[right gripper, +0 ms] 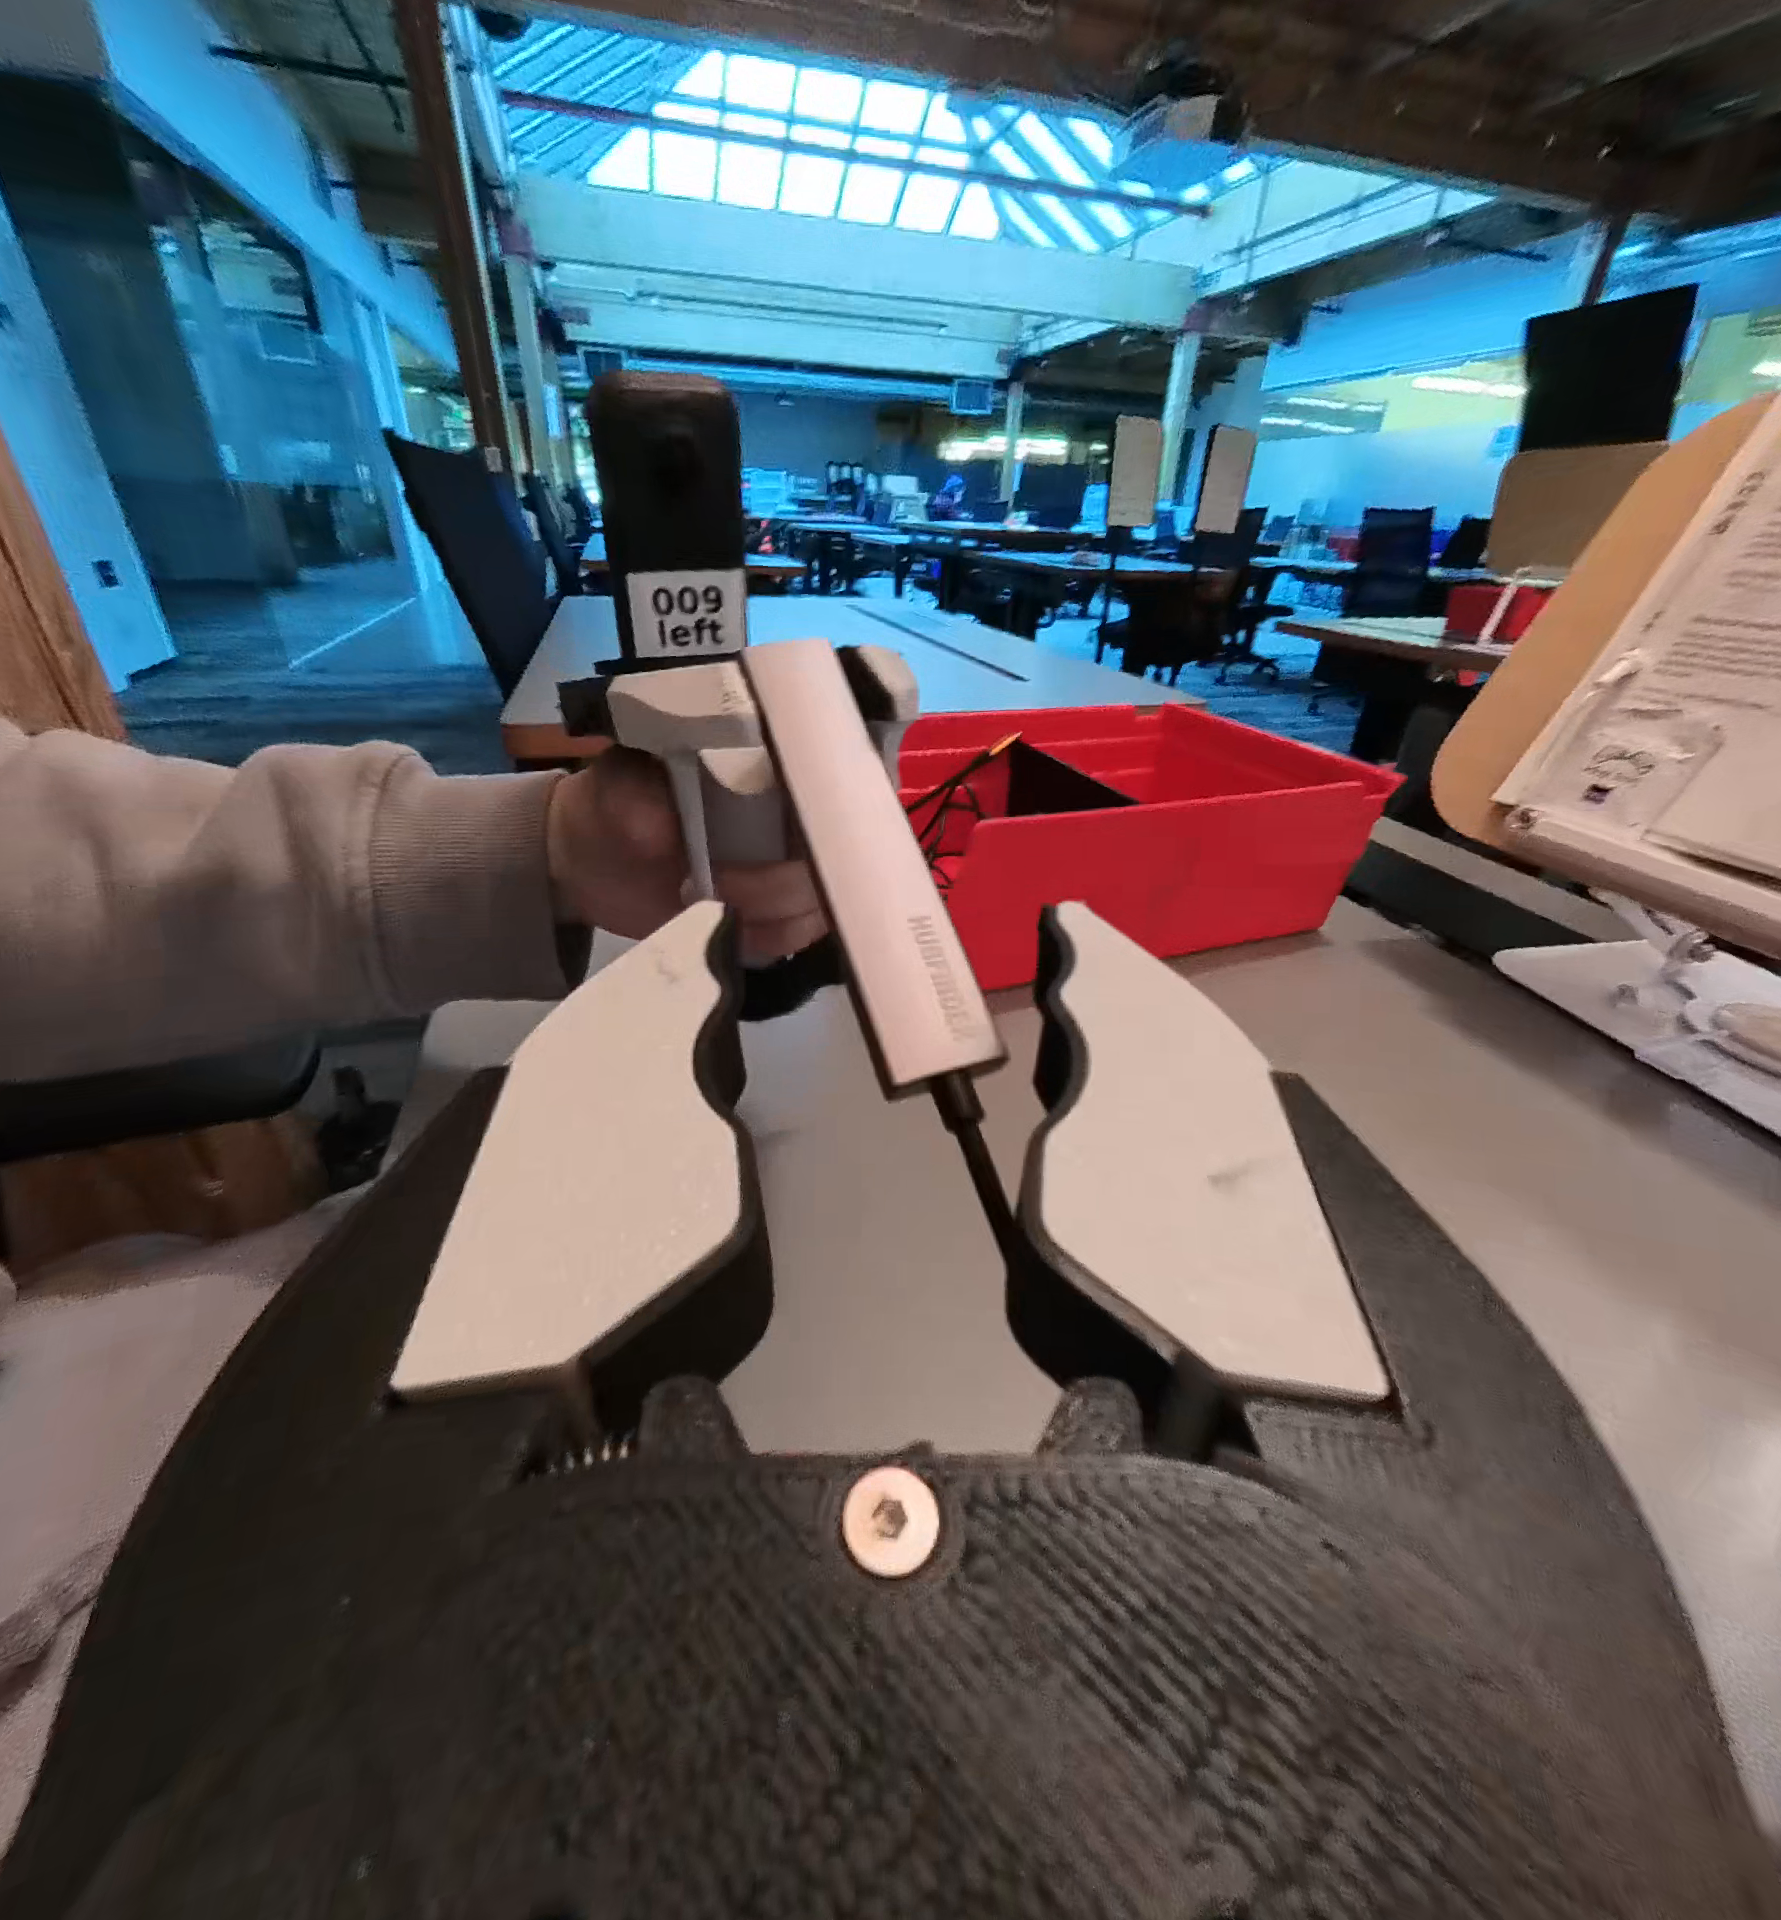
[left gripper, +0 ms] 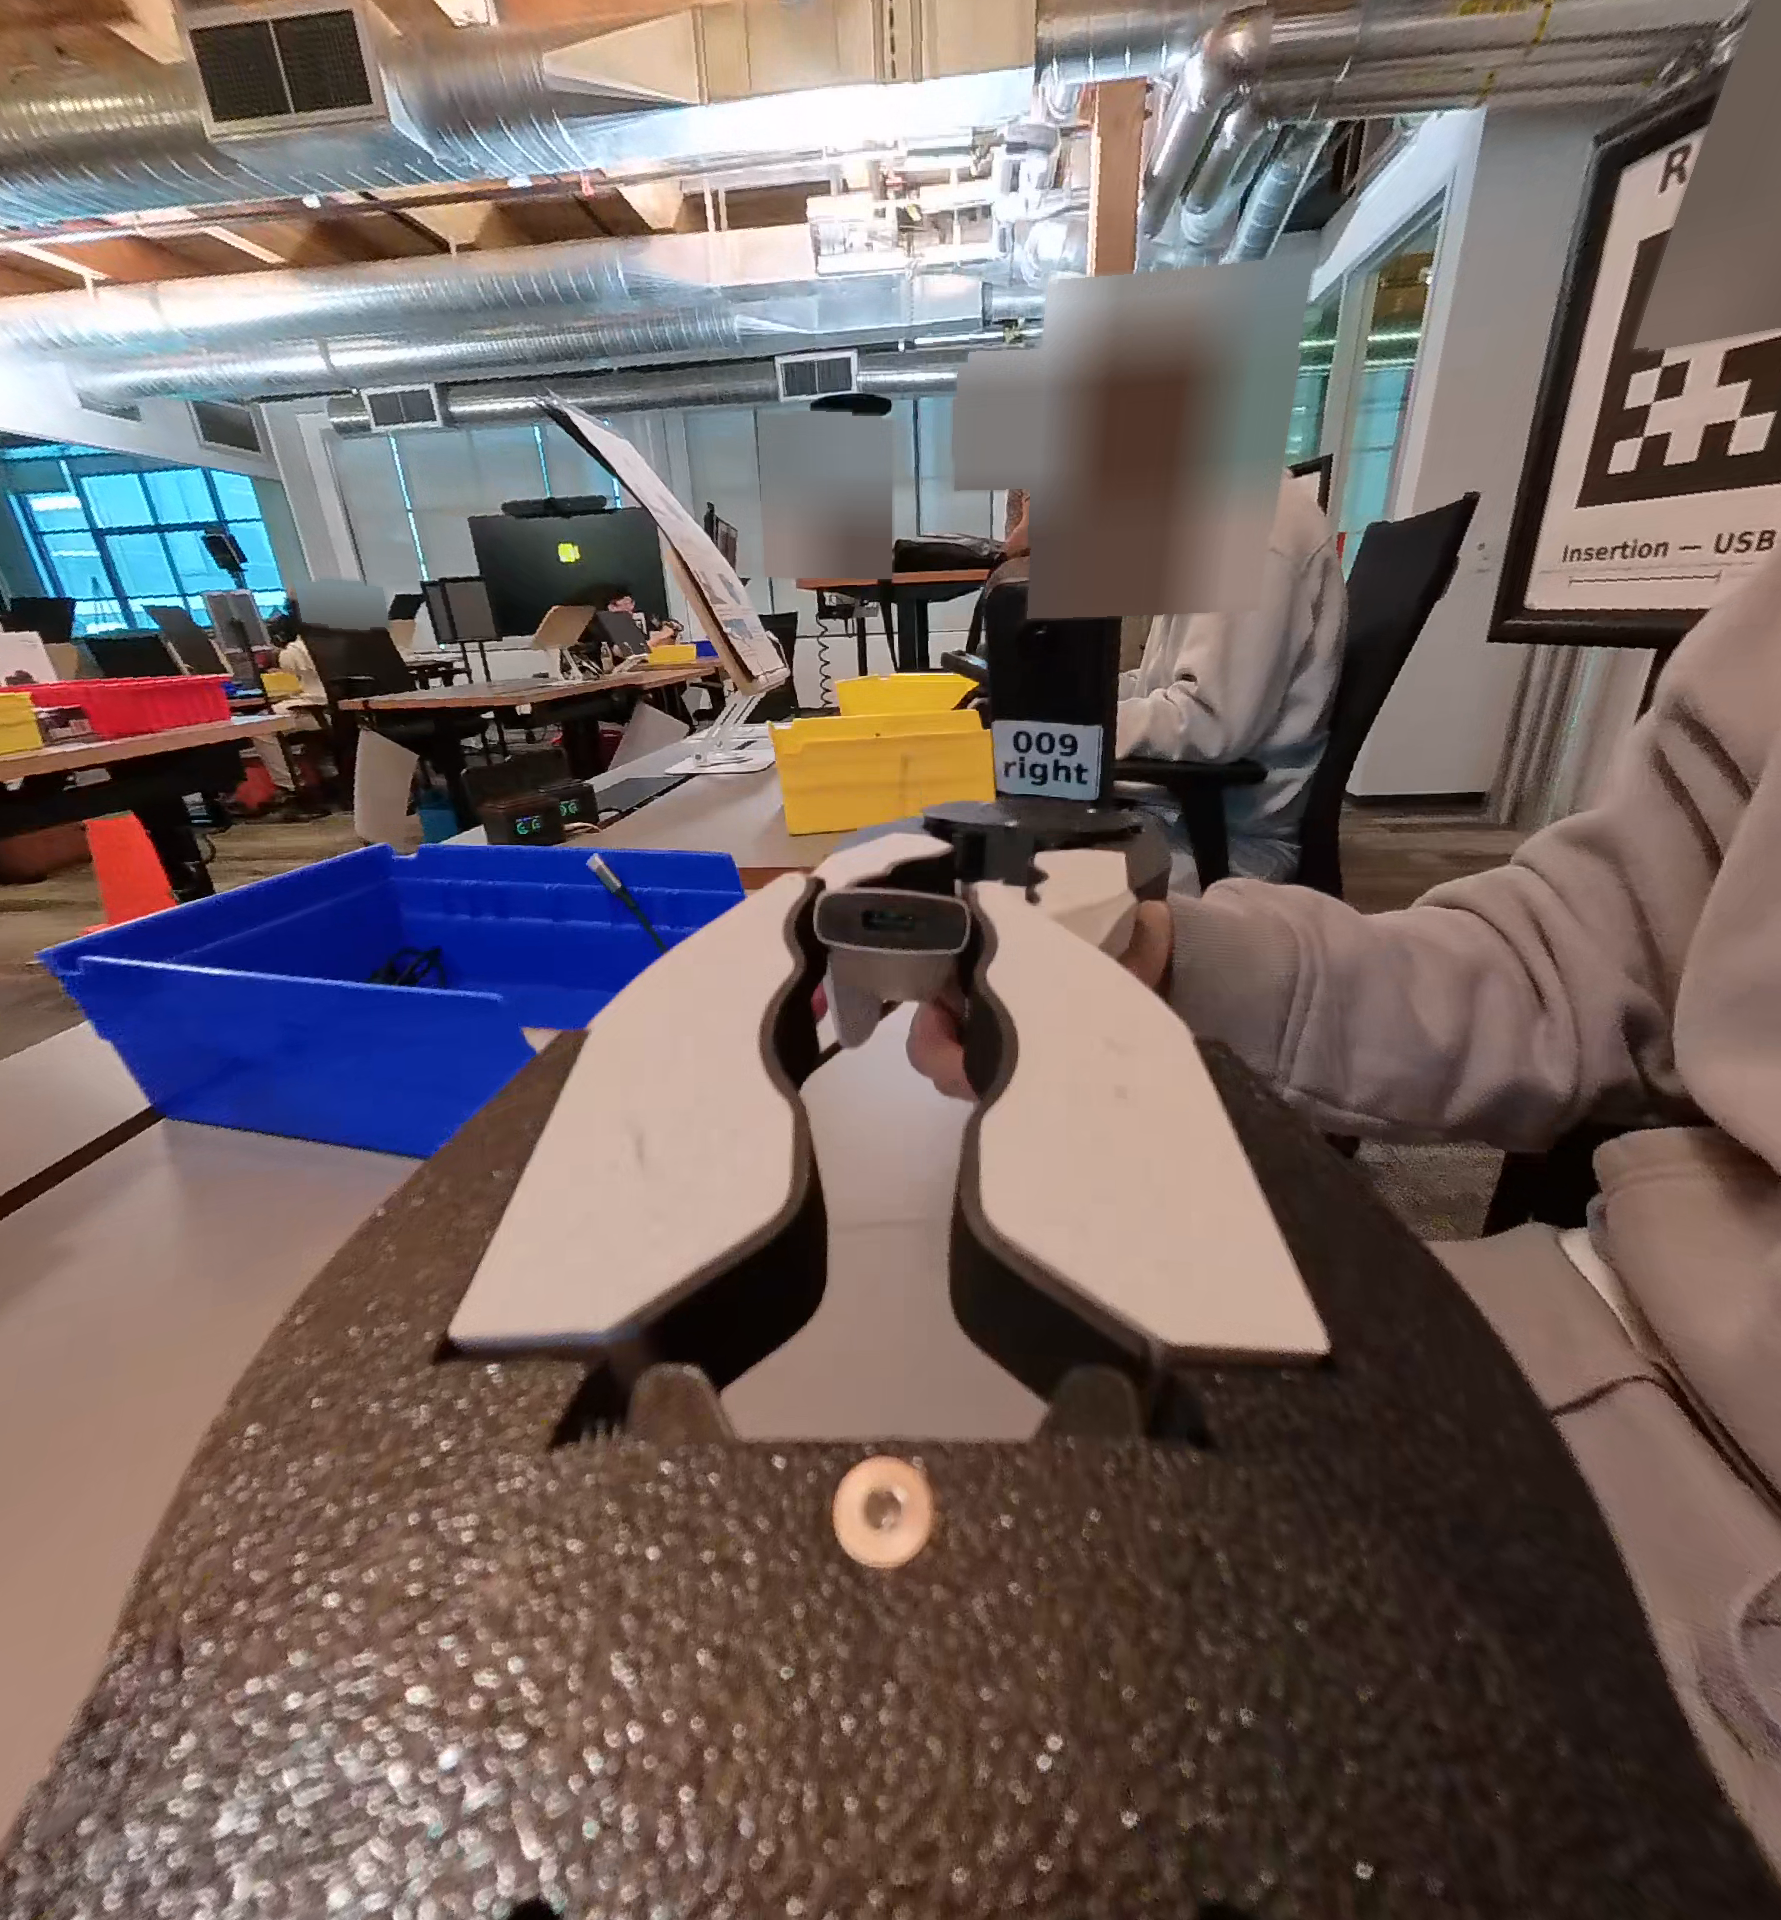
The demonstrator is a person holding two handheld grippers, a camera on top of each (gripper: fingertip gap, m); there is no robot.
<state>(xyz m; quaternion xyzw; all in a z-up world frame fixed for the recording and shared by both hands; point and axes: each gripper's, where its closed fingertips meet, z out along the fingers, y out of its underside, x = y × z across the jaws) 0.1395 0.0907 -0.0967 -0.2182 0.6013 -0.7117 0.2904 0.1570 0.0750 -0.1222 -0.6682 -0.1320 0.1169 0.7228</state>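
Note:
A slim grey hub [right gripper: 870, 862] with a black cable [right gripper: 979, 1164] at its near end is held above the grey table [right gripper: 1488, 1143]. My left gripper [left gripper: 891, 904] is shut on the hub's far end, whose port face [left gripper: 891, 923] shows between its white fingers. In the right wrist view the left gripper [right gripper: 792, 707] shows farther off, gripping the hub's top. My right gripper [right gripper: 886, 925] is open, its fingers spread on either side of the hub's cable end without touching it. The right gripper [left gripper: 979, 883] faces the left one just beyond the hub.
A blue bin [left gripper: 294, 997] with a black cable and a silver-tipped plug sits to the left on the table. A red bin [right gripper: 1177, 862] stands behind the hub. Yellow bins [left gripper: 875, 769] sit farther back. A document stand [right gripper: 1696, 727] is at right. Grey sleeves [left gripper: 1488, 987] hold both grippers.

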